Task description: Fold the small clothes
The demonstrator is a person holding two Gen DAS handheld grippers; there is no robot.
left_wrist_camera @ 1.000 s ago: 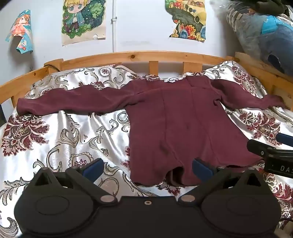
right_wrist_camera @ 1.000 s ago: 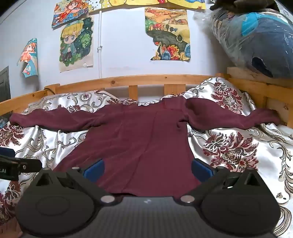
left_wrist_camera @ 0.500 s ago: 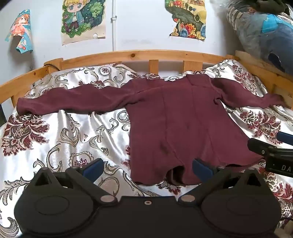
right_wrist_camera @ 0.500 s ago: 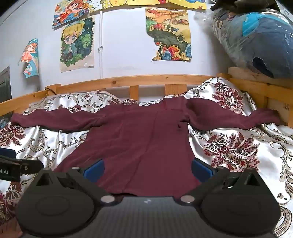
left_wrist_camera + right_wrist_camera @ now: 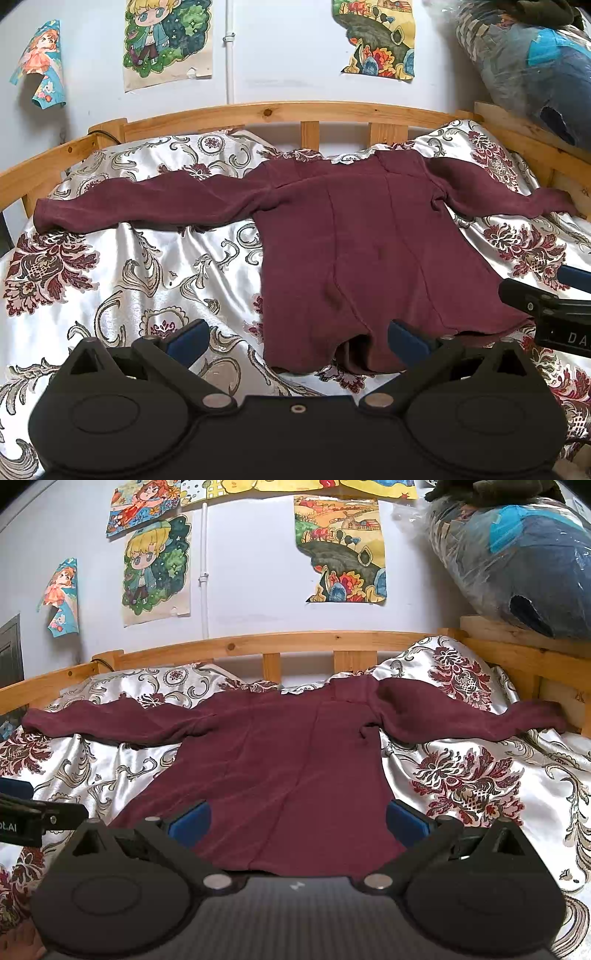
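Looking across from the left: the dark maroon long-sleeved knit top (image 5: 369,251) lies flat on the shiny floral satin bedspread (image 5: 147,266), sleeves stretched sideways toward the wooden bed rail (image 5: 288,110), so its long axis runs left-right and the hem faces both tools. The left tongs (image 5: 295,338) are spread wide with nothing in them, hovering by the hem's left corner. The right tongs (image 5: 297,818) are also wide apart and empty, sitting over the hem's right half — nearer the right sleeve. The hem's near edge in the right wrist view is hidden behind the tool body.
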